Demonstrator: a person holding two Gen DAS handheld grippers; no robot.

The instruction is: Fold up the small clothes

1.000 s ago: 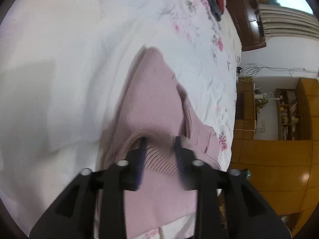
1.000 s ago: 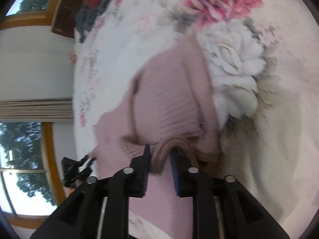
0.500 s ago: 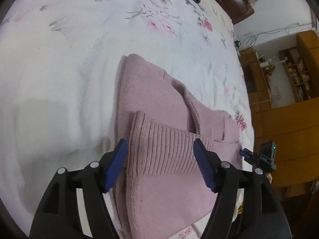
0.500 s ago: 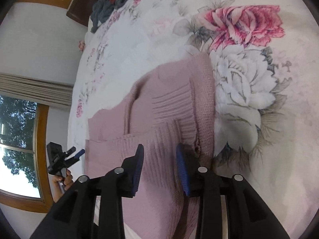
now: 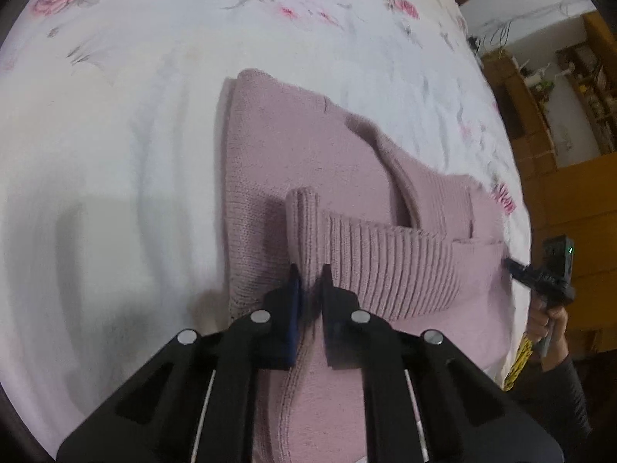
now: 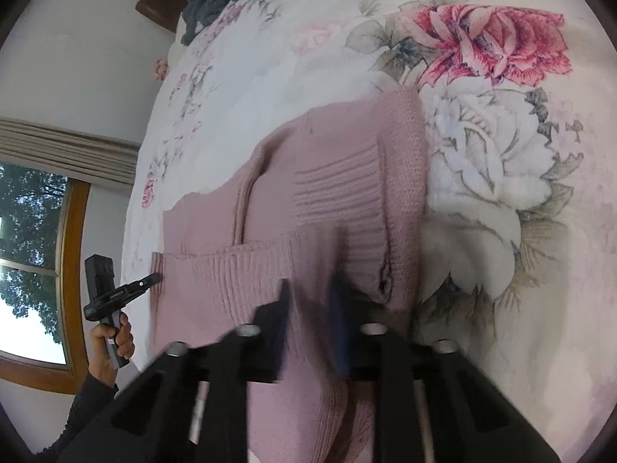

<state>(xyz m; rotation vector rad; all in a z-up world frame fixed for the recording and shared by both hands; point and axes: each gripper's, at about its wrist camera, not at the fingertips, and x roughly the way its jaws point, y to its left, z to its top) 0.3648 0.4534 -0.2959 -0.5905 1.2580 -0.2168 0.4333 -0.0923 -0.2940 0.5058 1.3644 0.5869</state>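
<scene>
Left wrist view: the left gripper (image 5: 310, 270) is pinched tight on a little ridge of the ribbed hem (image 5: 389, 266) of the pink sweater (image 5: 293, 162), which lies partly folded on the floral bedsheet (image 5: 115, 115). Right wrist view: the right gripper (image 6: 310, 285) sits over the same ribbed band (image 6: 246, 274) with its jaws parted a bit around the knit, but it's blurry, so I can't tell whether it's actually got hold. My take: get both pinches equally secure before lifting, keep the hem taut and level between them, then carry it toward the far edge so the fold lands square.
</scene>
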